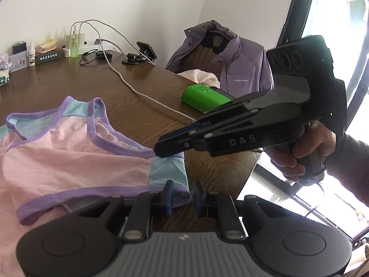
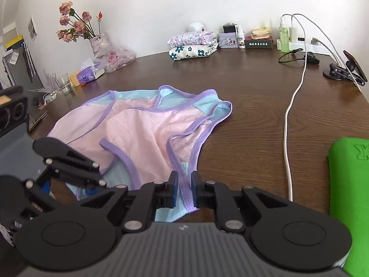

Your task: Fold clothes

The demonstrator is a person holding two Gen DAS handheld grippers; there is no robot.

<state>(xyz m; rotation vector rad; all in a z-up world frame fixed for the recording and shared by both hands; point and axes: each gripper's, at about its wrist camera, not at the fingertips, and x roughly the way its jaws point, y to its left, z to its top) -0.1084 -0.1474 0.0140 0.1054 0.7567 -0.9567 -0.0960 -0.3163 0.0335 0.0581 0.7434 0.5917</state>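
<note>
Left tool (image 1: pixel 182 198) slightly spread at pink top (image 2: pixel 147 133) hem; right tool (image 2: pixel 184 190) slightly spread, purple trim between pads; bare table (image 2: pixel 253 106) beyond.

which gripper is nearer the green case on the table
Right. The right gripper reaches past the green case from the window side, its body just beside it. The left gripper sits farther off, at the pink vest.

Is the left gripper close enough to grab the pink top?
Probably yes. The left gripper sits right at the near corner of the pink top, with the purple-trimmed hem beside its fingertips and nothing between. The right gripper works the same edge, so they could crowd each other.
</note>
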